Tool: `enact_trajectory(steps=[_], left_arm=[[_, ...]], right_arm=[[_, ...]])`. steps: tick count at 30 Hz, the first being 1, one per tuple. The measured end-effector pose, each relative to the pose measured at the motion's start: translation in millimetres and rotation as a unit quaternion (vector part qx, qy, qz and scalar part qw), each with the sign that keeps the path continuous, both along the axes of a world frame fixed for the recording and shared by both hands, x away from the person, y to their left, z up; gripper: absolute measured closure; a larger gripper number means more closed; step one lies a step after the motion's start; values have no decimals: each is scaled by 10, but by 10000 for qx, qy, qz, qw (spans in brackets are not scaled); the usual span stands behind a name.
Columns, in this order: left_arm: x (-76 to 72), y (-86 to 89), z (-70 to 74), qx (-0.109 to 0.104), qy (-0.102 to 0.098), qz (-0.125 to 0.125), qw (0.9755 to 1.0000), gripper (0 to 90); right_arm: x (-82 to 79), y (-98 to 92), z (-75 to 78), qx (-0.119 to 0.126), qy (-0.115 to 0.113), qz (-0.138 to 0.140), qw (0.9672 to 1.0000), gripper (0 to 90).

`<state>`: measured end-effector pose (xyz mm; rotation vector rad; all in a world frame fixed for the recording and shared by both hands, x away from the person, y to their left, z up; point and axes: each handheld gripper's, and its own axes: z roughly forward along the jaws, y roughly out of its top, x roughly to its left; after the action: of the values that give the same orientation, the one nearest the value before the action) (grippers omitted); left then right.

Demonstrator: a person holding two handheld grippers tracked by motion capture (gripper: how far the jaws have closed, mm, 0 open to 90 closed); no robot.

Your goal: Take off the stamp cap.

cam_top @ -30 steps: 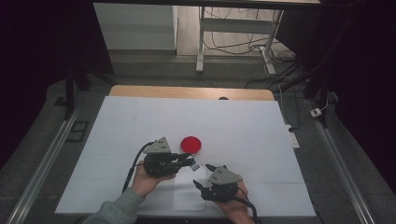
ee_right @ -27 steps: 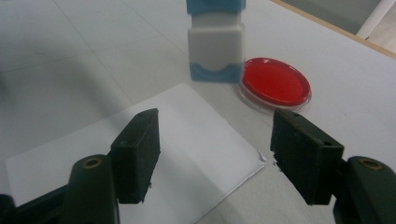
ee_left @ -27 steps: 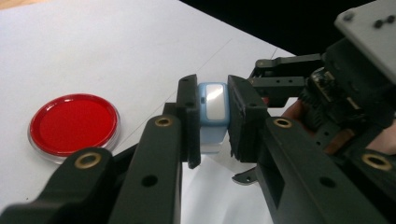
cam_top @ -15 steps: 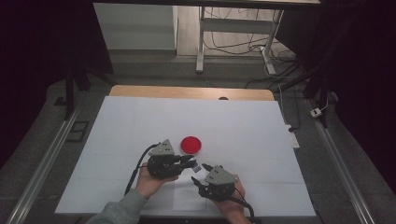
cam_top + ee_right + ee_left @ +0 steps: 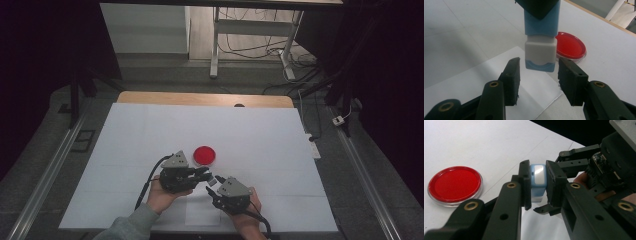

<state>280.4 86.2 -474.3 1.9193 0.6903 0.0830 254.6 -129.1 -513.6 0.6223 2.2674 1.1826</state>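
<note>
Landmark: a round red shallow dish with a clear plastic rim point(image 5: 204, 155), lying flat on the white paper-covered bench point(image 5: 150, 130).
Held thing: a small light-blue plastic block with a grey-white cap at one end point(image 5: 540, 47), carried clear of the bench, just nearer the person than the red dish.
Left tongs point(image 5: 209, 173): pinched on the blue body of the block, both pads pressed flat against its sides in the left gripper view point(image 5: 537, 182); the capped end is pointed towards the other hand.
Right tongs point(image 5: 212, 188): spread to either side of the grey-white cap, the jaws having just been closing; a gap is seen on each side in the right gripper view point(image 5: 540, 80), so the cap is not yet gripped.
Step in hand: judged to be the taking of the cap by the right tongs while the body is held by the left.
Next move: judged to call for the right jaws to be closed squarely on the cap's flat sides, then drawn straight off along the block's axis, with the left grip kept firm.
Risk: an off-centre bite may let the cap be twisted or slipped.
</note>
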Motion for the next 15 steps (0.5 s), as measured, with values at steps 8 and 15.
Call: enact_trajectory(steps=[8,15], left_arm=[[1,0,-4,0,1,11,10000,758],[-3,-8,-5,7,-8,6,10000,758]], right_arm=[[-4,8,0,-12,-67,-33,10000,576],[-13,13,1,-65,-114,-47,9999,625]])
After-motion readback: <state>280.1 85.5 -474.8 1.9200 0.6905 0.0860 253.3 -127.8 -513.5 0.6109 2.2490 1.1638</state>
